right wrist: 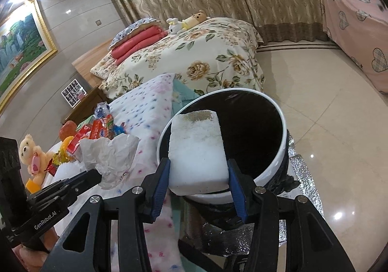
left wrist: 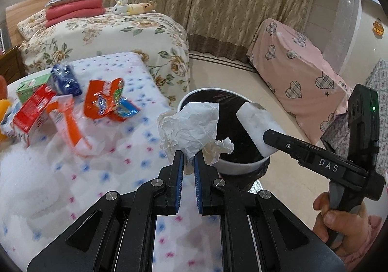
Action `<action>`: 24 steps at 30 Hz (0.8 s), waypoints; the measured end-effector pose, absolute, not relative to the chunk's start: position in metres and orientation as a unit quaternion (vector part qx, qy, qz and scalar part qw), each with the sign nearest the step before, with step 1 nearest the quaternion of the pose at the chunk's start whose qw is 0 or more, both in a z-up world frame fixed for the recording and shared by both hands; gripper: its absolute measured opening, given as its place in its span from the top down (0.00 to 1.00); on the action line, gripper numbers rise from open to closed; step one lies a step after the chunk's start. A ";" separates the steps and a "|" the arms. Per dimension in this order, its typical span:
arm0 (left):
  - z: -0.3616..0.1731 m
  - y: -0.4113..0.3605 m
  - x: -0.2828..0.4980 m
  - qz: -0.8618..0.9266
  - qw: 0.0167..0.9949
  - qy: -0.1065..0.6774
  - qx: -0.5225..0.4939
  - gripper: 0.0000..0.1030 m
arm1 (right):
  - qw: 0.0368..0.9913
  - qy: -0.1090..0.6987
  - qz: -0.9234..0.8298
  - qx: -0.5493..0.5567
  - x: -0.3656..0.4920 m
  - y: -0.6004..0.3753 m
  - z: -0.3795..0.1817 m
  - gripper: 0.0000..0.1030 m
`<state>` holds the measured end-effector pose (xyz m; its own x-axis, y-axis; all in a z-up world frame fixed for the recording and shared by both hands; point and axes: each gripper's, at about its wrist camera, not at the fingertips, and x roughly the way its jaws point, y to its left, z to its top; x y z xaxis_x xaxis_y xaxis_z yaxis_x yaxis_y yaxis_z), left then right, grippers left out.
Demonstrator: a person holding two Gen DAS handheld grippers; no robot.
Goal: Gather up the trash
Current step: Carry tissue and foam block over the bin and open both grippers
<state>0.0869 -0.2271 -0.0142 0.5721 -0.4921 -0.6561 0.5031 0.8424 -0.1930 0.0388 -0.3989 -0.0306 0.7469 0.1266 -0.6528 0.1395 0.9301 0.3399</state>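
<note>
Your left tongs [left wrist: 188,158] clamped the crumpled white paper wad [left wrist: 191,124]; your right tongs [right wrist: 198,175] gripped the white foam block [right wrist: 197,146] over the black-lined white-rimmed bin [right wrist: 278,150].

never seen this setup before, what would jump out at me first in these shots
Two hand-held grippers meet over a black-lined trash bin with a white rim beside the bed. The left gripper pinches a crumpled white paper at the bin's near edge, and the right gripper clamps a white foam block over the bin's mouth. Behind them, bright snack wrappers and cartons litter the dotted blanket.
</note>
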 end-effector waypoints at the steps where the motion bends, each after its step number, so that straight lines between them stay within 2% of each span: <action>1: -0.013 -0.231 0.088 -0.282 0.886 0.367 0.010 0.92 | 0.916 0.356 -0.004 0.187 0.040 -0.400 -0.031 0.53; 24: -0.015 -0.283 0.124 -0.295 0.878 0.376 0.038 0.92 | 0.910 0.364 -0.019 0.197 0.070 -0.433 -0.035 0.51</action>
